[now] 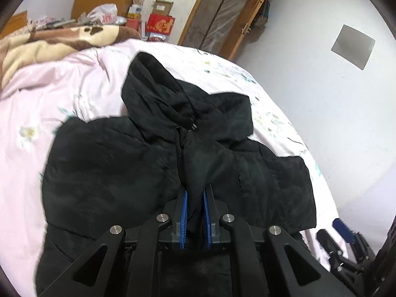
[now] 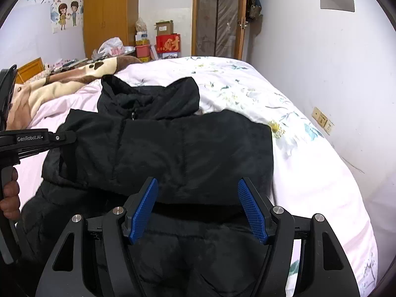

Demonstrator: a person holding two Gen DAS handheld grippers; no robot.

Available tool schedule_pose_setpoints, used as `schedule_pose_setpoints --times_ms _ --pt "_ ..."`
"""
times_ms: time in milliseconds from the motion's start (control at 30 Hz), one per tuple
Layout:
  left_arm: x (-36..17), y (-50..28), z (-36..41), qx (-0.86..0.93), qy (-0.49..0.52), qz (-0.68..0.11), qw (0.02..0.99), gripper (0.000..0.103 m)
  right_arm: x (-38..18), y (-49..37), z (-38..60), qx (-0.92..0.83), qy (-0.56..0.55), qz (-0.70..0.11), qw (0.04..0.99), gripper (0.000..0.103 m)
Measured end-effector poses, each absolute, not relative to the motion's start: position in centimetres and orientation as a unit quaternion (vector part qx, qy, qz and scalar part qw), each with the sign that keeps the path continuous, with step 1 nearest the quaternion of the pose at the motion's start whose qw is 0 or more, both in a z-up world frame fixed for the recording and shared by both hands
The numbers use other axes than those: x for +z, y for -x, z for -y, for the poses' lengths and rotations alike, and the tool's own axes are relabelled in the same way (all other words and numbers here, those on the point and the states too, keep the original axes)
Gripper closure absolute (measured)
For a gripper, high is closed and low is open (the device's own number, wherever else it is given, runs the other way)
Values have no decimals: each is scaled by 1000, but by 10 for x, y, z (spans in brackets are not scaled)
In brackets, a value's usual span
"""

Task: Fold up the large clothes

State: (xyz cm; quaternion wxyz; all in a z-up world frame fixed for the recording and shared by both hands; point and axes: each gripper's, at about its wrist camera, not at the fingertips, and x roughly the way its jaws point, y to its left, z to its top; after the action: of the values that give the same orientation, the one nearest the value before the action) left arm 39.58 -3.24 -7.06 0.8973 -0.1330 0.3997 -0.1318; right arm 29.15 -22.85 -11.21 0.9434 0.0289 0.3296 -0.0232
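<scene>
A black hooded padded jacket (image 1: 106, 163) lies on the pink bed, hood (image 1: 148, 86) pointing to the far side. My left gripper (image 1: 196, 193) is shut on a fold of the jacket's black cloth near its middle, lifted between the blue pads. In the right wrist view the jacket (image 2: 188, 143) shows with one sleeve folded across its chest. My right gripper (image 2: 198, 185) is open and empty, just above the jacket's lower part. The left gripper's body (image 2: 37, 138) shows at the left edge, held by a hand.
The pink floral bed cover (image 2: 309, 173) reaches close to the white wall on the right. A brown and cream blanket (image 2: 61, 81) lies at the bed's far left. A wardrobe (image 2: 109, 12), boxes and a door (image 2: 217, 17) stand beyond the bed.
</scene>
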Motion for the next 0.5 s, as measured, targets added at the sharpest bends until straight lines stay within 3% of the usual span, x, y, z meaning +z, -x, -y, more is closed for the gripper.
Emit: schedule_pose_setpoints --times_ms 233,500 --pt "-68 -414 0 -103 116 -385 910 91 -109 -307 230 -35 -41 -324 945 35" --pt "-105 -430 -20 -72 128 -411 900 91 -124 -341 236 -40 -46 -341 938 35"
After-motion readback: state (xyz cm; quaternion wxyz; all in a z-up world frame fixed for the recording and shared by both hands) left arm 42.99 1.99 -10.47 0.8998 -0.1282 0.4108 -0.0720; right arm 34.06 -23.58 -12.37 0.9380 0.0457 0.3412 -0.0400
